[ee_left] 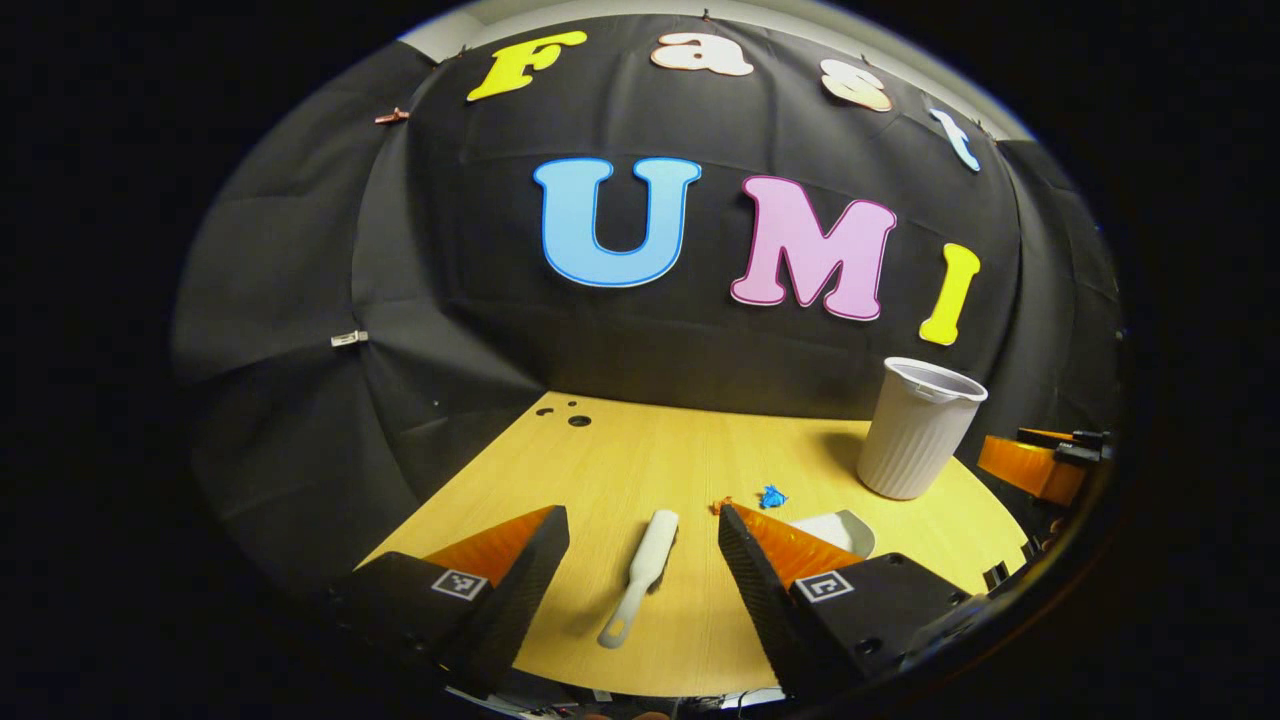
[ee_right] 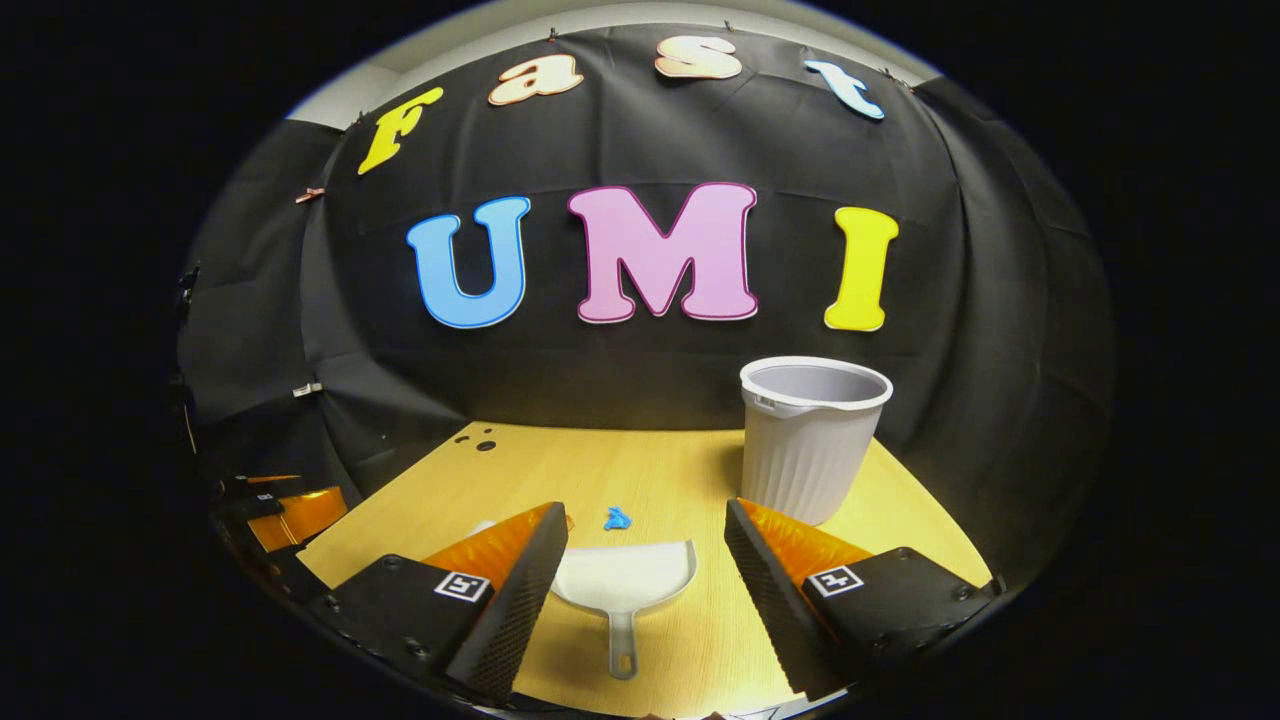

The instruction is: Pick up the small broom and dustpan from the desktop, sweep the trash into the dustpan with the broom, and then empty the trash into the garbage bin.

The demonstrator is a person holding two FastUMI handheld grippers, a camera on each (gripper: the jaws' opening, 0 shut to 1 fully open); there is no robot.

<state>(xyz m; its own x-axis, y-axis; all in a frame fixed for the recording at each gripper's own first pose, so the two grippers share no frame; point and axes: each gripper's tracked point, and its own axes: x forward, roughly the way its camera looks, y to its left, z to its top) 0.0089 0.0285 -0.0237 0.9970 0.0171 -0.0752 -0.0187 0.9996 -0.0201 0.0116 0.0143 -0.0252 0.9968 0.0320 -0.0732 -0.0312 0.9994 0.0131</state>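
Note:
A small white broom (ee_left: pixel 640 575) lies flat on the wooden desktop (ee_left: pixel 620 460), handle toward me, between the spread fingers of my left gripper (ee_left: pixel 643 545), which is open and hovers above it. A white dustpan (ee_right: pixel 625 580) lies on the desktop (ee_right: pixel 680 470) with its handle toward me, between the fingers of my open right gripper (ee_right: pixel 645 540). Its far edge also peeks out in the left gripper view as the dustpan (ee_left: pixel 840 528). Blue trash (ee_left: pixel 772 496) and a small orange scrap (ee_left: pixel 720 504) lie just beyond the tools; the blue trash (ee_right: pixel 617 519) sits ahead of the dustpan.
A white ribbed garbage bin (ee_left: pixel 915 430) stands upright at the back right of the desktop, seen as the bin (ee_right: pixel 810 440) in the right gripper view. Black cloth walls close the back and sides. Two small holes (ee_left: pixel 572 415) mark the desk's far left corner.

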